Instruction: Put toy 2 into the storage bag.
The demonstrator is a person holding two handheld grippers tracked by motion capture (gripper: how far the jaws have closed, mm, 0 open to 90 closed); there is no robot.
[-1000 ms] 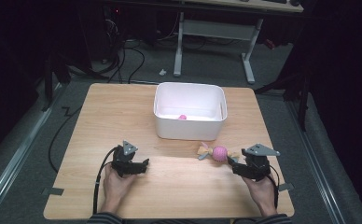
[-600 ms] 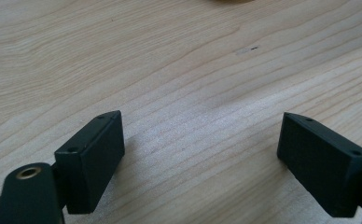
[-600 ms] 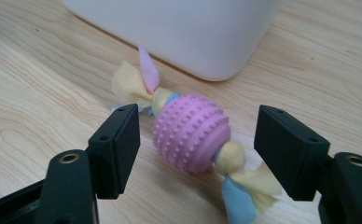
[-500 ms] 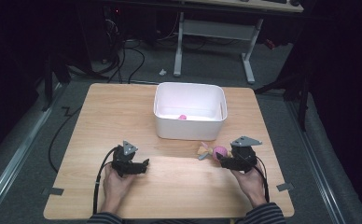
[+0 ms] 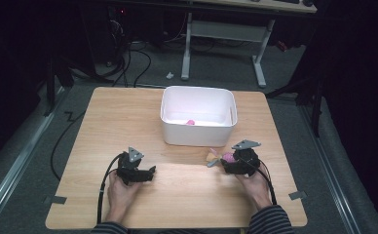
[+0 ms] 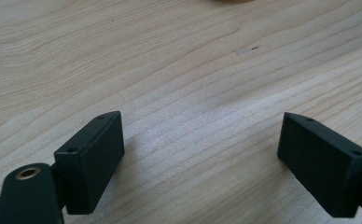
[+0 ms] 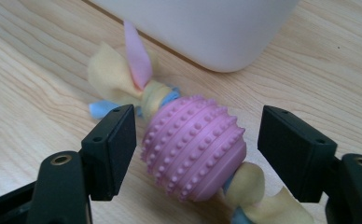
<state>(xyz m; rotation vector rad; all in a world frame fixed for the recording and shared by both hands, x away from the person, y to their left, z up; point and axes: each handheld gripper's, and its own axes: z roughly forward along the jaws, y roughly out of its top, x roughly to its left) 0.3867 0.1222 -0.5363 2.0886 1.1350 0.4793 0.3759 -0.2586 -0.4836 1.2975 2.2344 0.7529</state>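
the right gripper (image 7: pixel 195 140) sits low over the worktop (image 5: pixel 128 117) with its jaws apart on either side of the pink knobbly ball (image 7: pixel 193 147), part of a toy with soft fleece strips (image 7: pixel 123 74) knotted at each end. neither pad presses on the ball: a small gap shows at the left pad and a wider one at the right. the jaws have just been opening, with the ball between them. the toy lies flat on the wood just in front of the white tub (image 5: pixel 198 117), one pink strip reaching up against the tub's wall. in the high view the same gripper (image 5: pixel 230 161) is near the tub's front right corner, and a small pink thing (image 5: pixel 190 122) already lies inside the tub.

the step in hand looks like taking hold of the ball. to do it well, shift the gripper a little so the ball sits centred between the pads, keep the pads at the ball's widest part rather than on the fleece, and close slowly, since the knobbly rubber may squirm or roll. stay just off the wood so the jaws do not drag, and mind the strip by the tub when lifting.

the left gripper (image 6: pixel 202 158) rests open over bare worktop, with nothing between its jaws.
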